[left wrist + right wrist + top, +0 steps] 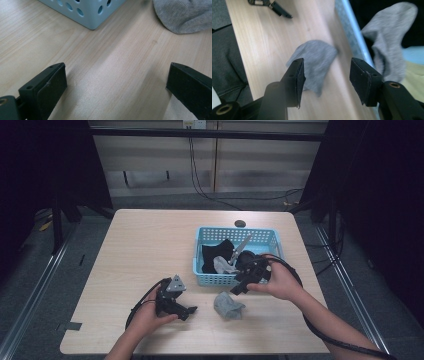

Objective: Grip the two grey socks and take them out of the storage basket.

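High view, left to right. At the near left of the pale wooden desk, the left hand holds the left tongs low over the surface, pointing right, with a grey three-cornered plate on top and a black cable looping behind. In the left gripper view the two black jaws stand wide apart with only bare wood between them; a corner of the blue basket lies ahead at upper left and the edge of a grey sock at upper right.

Centre: the grey sock lies crumpled on the desk, just in front of the basket's near wall and between the two hands, touched by neither gripper.

Right of centre: the light blue perforated basket sits on the desk and contains dark clothing and a second grey sock, with a little yellow-green cloth visible in the right gripper view.

Right: the right hand holds the right tongs above the basket's near wall, tilted down toward the loose sock. In the right gripper view its jaws stand apart and grip nothing; the grey sock on the desk appears beyond the gap, the second sock hangs over the basket's rim at right, and the left tongs show at the top.
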{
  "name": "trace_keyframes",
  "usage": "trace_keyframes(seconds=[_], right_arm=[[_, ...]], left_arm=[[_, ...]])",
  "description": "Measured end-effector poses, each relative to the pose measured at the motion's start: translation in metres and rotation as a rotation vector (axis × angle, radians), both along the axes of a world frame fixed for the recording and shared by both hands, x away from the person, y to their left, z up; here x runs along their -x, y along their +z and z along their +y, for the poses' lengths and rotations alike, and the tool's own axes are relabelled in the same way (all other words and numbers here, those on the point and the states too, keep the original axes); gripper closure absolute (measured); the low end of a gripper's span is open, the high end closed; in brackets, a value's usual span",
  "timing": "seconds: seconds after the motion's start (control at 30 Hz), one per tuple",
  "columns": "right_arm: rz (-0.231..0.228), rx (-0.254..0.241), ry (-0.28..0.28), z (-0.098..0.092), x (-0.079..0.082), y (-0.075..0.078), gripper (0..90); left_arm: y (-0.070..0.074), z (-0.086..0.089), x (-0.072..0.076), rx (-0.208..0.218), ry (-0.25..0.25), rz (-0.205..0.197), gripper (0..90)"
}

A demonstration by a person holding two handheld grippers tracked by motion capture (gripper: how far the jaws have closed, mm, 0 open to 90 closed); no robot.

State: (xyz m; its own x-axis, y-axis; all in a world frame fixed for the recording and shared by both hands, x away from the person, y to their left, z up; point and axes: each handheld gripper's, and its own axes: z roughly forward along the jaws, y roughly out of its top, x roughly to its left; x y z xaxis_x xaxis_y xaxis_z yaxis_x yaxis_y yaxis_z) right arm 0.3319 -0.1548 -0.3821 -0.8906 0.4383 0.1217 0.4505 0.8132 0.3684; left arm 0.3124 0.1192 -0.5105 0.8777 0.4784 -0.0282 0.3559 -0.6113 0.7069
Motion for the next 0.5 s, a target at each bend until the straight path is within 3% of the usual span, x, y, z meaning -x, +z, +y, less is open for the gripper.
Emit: trace_keyframes(seconds=[0.17, 0.27, 0.3, 0.4, 0.5], right_arm=[[-0.027, -0.003, -0.045, -0.001, -0.022, 0.009, 44.2], [-0.012, -0.022, -0.074, -0.003, -0.031, 0.010, 43.7], [-0.023, -0.018, -0.103, -0.004, -0.040, 0.009, 43.5], [-0.032, 0.027, -0.134, -0.005, -0.052, 0.005, 38.9], [-0.026, 0.040, -0.157, -0.006, -0.063, -0.001, 36.3]], left_arm=[[0.000, 0.000, 0.000, 0.000, 0.000, 0.000, 2.3], [0.000, 0.000, 0.000, 0.000, 0.000, 0.000, 2.3], [0.000, 0.000, 0.000, 0.002, 0.000, -0.001, 2.3], [-0.001, -0.001, 0.000, 0.011, 0.007, 0.002, 2.3], [-0.001, -0.001, 0.001, 0.012, 0.009, 0.003, 2.3]])
